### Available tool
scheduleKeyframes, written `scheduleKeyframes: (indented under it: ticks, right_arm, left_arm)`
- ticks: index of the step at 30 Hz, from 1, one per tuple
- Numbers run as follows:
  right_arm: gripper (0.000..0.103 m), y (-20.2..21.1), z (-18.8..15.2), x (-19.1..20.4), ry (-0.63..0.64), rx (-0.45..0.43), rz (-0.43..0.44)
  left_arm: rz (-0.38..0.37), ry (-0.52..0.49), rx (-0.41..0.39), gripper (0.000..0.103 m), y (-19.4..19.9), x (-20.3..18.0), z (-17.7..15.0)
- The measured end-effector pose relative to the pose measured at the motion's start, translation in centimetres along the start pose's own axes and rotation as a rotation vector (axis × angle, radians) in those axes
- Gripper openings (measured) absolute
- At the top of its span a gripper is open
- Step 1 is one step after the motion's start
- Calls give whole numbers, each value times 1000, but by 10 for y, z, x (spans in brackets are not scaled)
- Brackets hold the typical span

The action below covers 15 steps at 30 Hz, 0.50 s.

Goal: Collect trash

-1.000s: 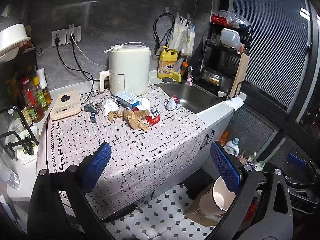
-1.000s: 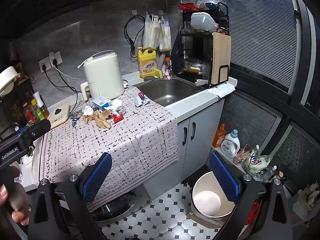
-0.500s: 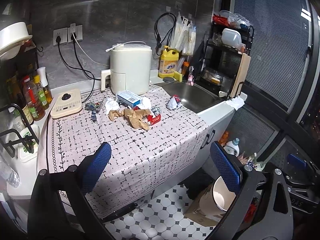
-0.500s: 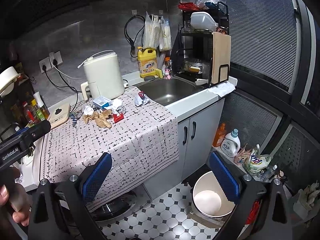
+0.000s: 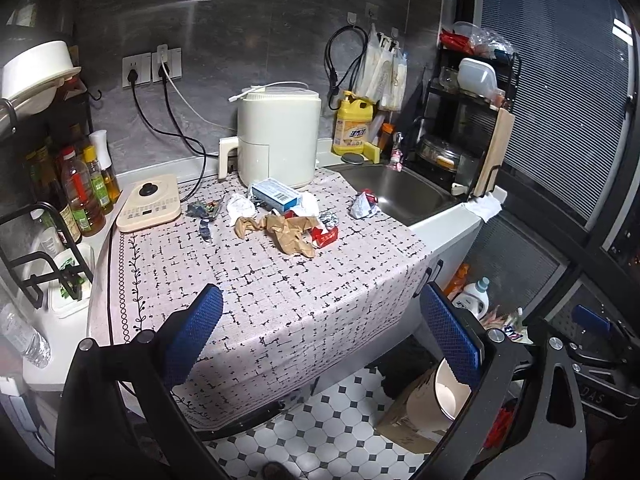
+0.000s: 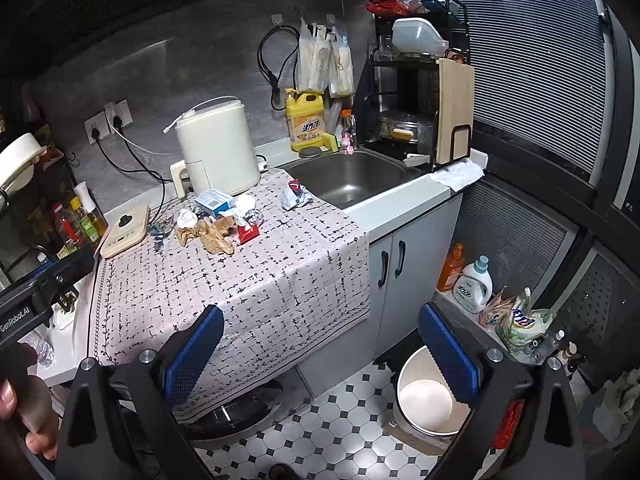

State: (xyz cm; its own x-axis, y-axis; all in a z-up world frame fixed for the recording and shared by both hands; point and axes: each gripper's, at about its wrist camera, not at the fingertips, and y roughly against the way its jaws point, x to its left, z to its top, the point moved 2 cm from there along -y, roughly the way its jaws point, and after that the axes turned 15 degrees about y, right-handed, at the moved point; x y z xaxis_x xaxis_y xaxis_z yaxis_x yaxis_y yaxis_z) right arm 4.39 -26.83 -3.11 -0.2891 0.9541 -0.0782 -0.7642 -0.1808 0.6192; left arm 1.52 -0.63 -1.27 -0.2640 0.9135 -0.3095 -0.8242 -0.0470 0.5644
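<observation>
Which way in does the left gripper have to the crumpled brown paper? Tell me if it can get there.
Probably yes. The left gripper is open and empty, and the patterned cloth between it and the crumpled brown paper lies bare; other wrappers sit beside and behind the paper.

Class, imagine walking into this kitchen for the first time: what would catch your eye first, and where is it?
The heap of crumpled trash in the middle of the patterned tablecloth, in front of the cream appliance. Next, the white bin on the tiled floor below the cabinet. Both grippers, left and right, hang open and empty.
</observation>
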Motion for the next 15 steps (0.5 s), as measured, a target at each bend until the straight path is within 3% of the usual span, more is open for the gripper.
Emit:
scheduleKeyframes:
  ticks: [7, 15]
  right_arm:
    - [95, -29, 14, 15, 5, 6, 57]
    - [93, -76, 48, 37, 27, 15, 86]
  left_arm:
    - [30, 16, 4, 92, -22, 18, 17]
    - [60, 69, 30, 81, -79, 51, 49]
